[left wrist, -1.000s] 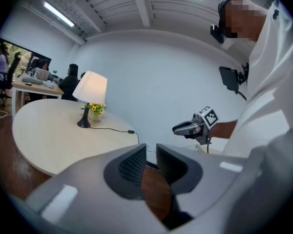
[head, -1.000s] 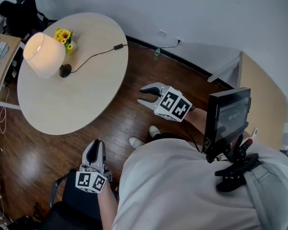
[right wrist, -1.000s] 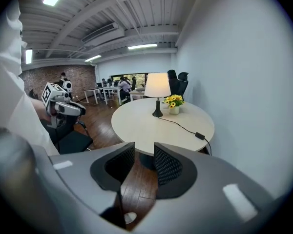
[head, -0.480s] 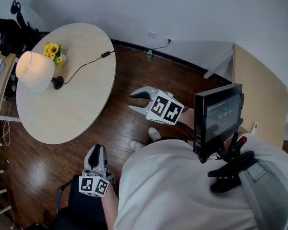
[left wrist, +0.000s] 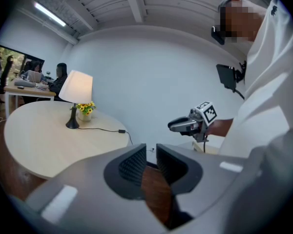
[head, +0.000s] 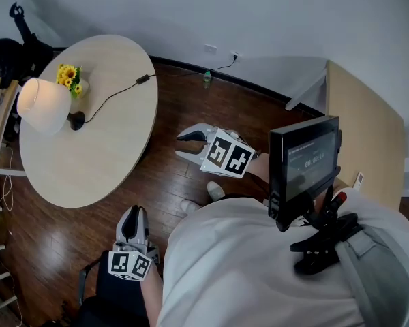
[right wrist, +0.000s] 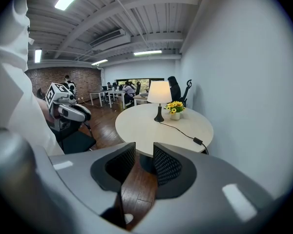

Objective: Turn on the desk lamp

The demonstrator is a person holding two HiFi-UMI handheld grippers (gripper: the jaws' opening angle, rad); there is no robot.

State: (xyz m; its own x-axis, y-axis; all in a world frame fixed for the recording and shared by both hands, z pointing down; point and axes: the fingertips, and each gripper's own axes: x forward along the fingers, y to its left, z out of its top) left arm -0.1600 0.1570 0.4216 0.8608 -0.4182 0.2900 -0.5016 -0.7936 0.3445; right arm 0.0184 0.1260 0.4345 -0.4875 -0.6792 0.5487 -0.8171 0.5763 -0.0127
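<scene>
- Office room with a dark wooden plank floor (head: 170, 176) and a plain white wall (head: 273, 12)
- Left gripper (left wrist: 151, 154): jaws only a narrow slit apart, nothing between them but floor; it sits low by the person's left side, over a black chair seat (head: 112, 291)
- Right gripper (right wrist: 144, 152): jaws a modest gap apart and empty, having just closed a little; it is held out in front of the person's white shirt (head: 245, 271), above the floor and pointing toward the table
- Round pale wooden table (head: 88, 155): well apart from both grippers
- Desk lamp with cream shade and black stem (head: 42, 105): stands upright at the table's far edge, shade glowing
- Small pot of yellow flowers (head: 69, 77): just beside the lamp
- Thin black lamp cord (head: 112, 95): runs across the tabletop from the lamp base, over the edge toward the wall
</scene>
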